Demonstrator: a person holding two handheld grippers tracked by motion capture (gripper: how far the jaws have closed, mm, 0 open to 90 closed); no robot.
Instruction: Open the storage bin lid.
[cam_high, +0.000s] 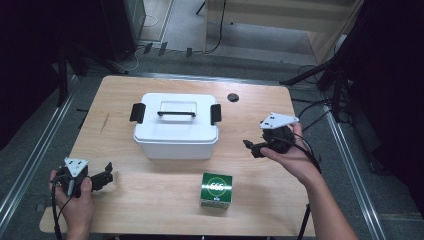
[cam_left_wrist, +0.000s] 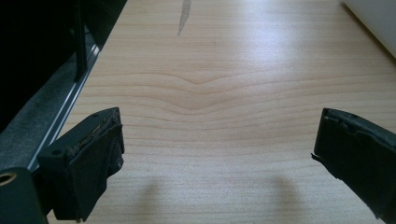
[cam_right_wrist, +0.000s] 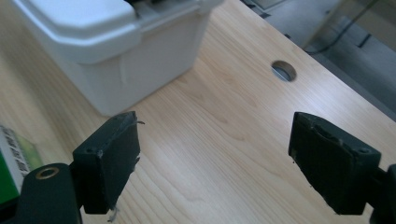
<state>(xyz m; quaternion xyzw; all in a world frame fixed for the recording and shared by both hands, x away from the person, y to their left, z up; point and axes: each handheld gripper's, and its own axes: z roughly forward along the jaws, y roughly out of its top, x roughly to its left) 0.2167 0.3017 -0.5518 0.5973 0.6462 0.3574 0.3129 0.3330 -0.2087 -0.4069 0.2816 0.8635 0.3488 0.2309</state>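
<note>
A white lidded storage box (cam_high: 176, 126) with a black handle and two black side latches stands in the middle of the wooden table (cam_high: 150, 200). Its side wall and lid corner fill the upper left of the right gripper view, white box (cam_right_wrist: 107, 51). A green carton (cam_high: 216, 190) sits near the table's front edge, and a sliver of the carton (cam_right_wrist: 9, 163) shows at that view's left. My left gripper (cam_high: 106, 175) is open at the front left, low over bare wood, left gripper (cam_left_wrist: 217, 154). My right gripper (cam_high: 252, 147) is open, held right of the box, right gripper (cam_right_wrist: 215, 158).
A round cable hole (cam_high: 233, 97) lies in the table behind the box, cable hole (cam_right_wrist: 284, 71). A dark streak (cam_left_wrist: 183, 16) marks the wood far ahead of the left gripper. The table's left edge and a metal rail (cam_left_wrist: 70, 102) run close beside that gripper.
</note>
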